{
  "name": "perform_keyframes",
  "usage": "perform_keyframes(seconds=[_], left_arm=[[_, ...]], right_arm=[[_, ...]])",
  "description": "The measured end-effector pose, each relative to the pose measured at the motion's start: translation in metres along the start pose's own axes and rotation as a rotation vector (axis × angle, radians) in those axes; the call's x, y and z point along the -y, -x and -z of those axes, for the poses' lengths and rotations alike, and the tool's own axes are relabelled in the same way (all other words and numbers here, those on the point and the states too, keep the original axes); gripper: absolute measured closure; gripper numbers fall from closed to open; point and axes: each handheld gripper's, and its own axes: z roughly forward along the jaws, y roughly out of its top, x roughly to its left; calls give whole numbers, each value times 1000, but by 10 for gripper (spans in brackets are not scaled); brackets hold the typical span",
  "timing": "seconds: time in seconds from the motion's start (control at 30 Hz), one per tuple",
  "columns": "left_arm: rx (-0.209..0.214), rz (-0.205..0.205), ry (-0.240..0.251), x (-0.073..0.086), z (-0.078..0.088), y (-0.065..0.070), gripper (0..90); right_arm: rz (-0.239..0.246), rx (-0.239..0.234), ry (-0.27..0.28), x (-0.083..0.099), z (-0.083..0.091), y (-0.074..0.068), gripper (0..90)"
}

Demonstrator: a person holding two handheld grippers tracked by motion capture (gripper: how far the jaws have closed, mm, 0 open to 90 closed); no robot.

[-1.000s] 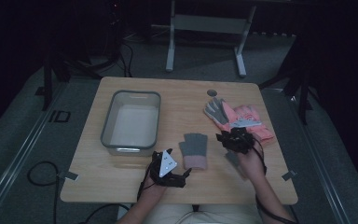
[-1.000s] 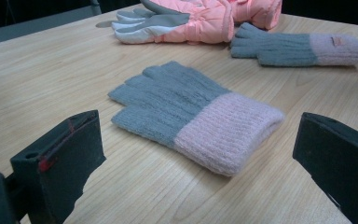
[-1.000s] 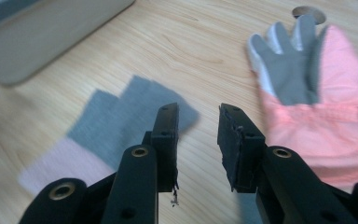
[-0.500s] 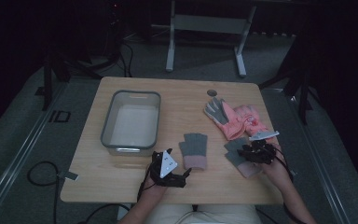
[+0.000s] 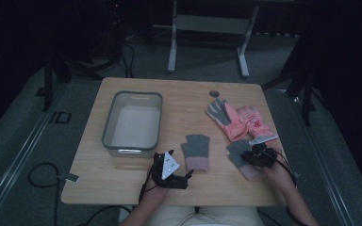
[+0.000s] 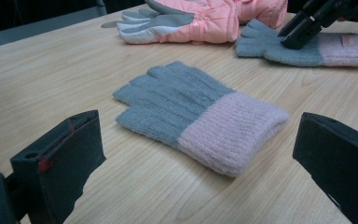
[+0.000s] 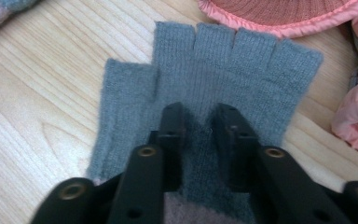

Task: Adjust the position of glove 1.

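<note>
My right tongs (image 7: pixel 198 116), jaws narrowly parted, press onto the right grey glove (image 7: pixel 214 79), pinching nothing yet; closing comes next. My left tongs (image 5: pixel 172 169) rest wide open, empty.

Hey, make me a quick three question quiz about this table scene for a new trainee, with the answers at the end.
1. True or false: the grey tub holds a glove.
2. Which gripper has its jaws down on a grey knit glove: A) left gripper, B) right gripper?
3. What lies beside the pink padded gloves, toward the table's far edge?

Key
1. False; it looks empty.
2. B.
3. A small dark round disc.
</note>
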Motion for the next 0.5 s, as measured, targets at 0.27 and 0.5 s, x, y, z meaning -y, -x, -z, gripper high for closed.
perform_keyframes(seconds=[0.27, 0.5], left_arm=[[-1, 3, 2, 0, 0, 0, 10], [-6, 3, 6, 0, 0, 0, 10]], right_arm=[[-120, 26, 42, -8, 27, -15, 846], [-204, 60, 146, -20, 65, -36, 846]])
